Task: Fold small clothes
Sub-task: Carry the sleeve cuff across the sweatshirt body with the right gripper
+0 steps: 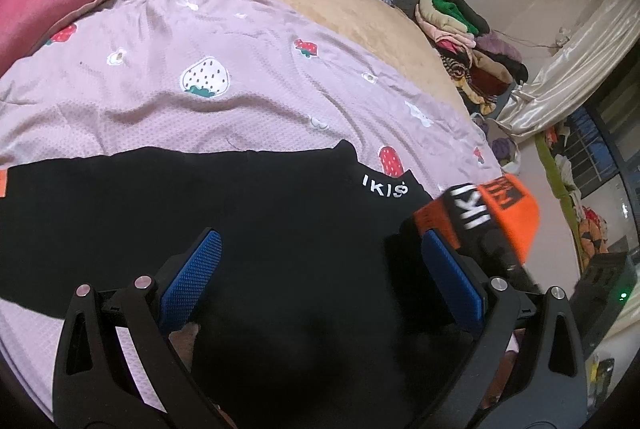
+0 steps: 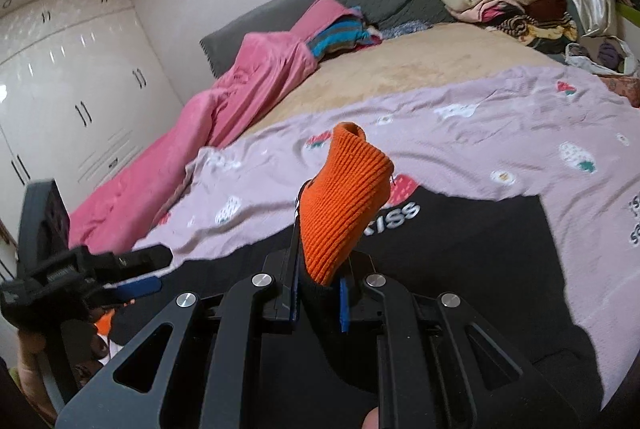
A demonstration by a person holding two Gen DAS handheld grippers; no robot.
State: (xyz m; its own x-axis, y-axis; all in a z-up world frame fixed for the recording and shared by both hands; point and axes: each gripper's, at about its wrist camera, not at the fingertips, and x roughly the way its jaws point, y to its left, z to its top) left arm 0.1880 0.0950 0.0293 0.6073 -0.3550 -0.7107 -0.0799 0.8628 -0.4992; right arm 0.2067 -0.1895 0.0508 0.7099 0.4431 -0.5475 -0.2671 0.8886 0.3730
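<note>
On bed: right claw pinches orange cuff; left claw wide over black top.

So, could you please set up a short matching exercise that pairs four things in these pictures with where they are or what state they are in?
Things:
1. orange ribbed knit cuff
2. black garment with white lettering
3. pink blanket
4. left gripper

Places or states:
A. spread flat on the lilac strawberry-print sheet
B. open, above black cloth
C. clamped between the fingers of the right gripper
D. bunched along the bed's edge, on the wardrobe side

Pairs: 1-C, 2-A, 3-D, 4-B
</note>
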